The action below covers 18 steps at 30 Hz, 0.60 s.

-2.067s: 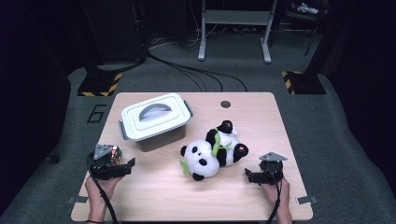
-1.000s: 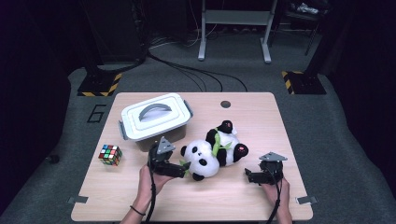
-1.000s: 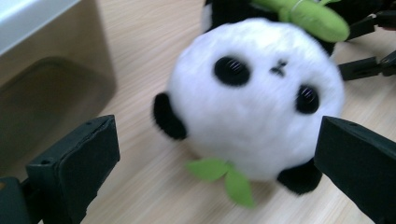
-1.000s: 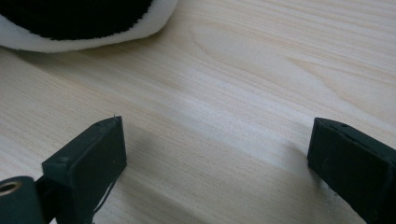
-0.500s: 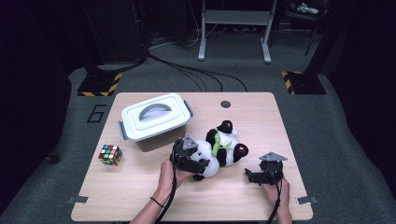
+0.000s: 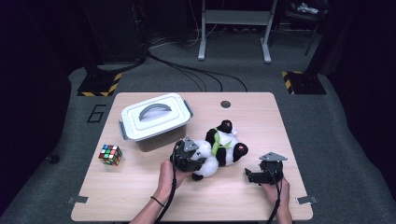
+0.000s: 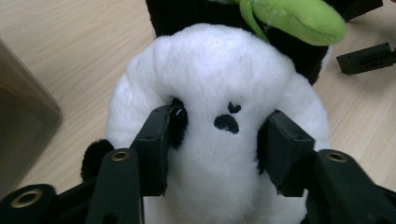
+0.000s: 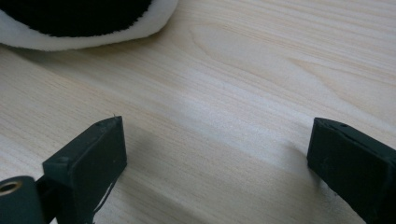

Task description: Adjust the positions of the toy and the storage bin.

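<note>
The white plastic box with a grey handle has its lid on, just behind the left gripper. That gripper's jaws have just been closing and now squeeze the soft black-and-white panda toy's head. The right gripper rests wide open on the wooden worktop, holding nothing.

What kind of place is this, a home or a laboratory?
Most likely a recording lab or studio: a lone wooden table on grey carpet, hazard-striped stand bases, loose floor cables, and a dark surround. The left gripper grips a plush panda.
</note>
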Motion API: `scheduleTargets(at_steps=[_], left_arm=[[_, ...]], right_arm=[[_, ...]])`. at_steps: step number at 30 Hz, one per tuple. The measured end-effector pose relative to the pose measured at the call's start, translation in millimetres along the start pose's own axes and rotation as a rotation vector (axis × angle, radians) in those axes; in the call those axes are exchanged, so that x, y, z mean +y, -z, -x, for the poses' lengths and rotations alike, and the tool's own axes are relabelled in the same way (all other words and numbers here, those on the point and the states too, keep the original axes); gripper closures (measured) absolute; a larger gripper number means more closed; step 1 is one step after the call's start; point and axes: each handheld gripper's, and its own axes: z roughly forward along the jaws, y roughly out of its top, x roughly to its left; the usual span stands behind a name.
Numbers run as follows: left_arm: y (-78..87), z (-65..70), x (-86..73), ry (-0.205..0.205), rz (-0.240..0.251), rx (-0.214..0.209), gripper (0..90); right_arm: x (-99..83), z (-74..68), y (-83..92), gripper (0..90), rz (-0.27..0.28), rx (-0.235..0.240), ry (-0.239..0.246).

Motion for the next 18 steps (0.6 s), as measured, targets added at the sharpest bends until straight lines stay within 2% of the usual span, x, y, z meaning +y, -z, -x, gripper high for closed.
scheduleTargets(at_steps=[5, 7, 12, 13, 18], left_arm=[[3.4, -3.3, -1.4, -0.007, 0.016, -0.036, 55.4], [6.1, -5.1, -1.3, -0.027, 0.015, -0.061, 55.9], [10.9, -10.6, -2.6, -0.023, 0.014, -0.101, 56.0], [14.0, -14.0, -5.1, -0.017, 0.018, -0.117, 55.9], [25.3, -21.1, -12.7, -0.026, 0.006, -0.147, 55.4]], right_arm=[[0.0, 0.0, 0.0, 4.0, 0.0, 0.0, 0.0], [0.0, 0.0, 0.1, 4.0, 0.0, 0.0, 0.0], [-0.1, 0.1, 0.1, 4.1, 0.001, -0.001, -0.001], [-0.1, 0.1, 0.1, 4.1, 0.001, -0.001, 0.0], [-0.1, 0.0, 0.0, 4.1, 0.001, -0.001, -0.001]])
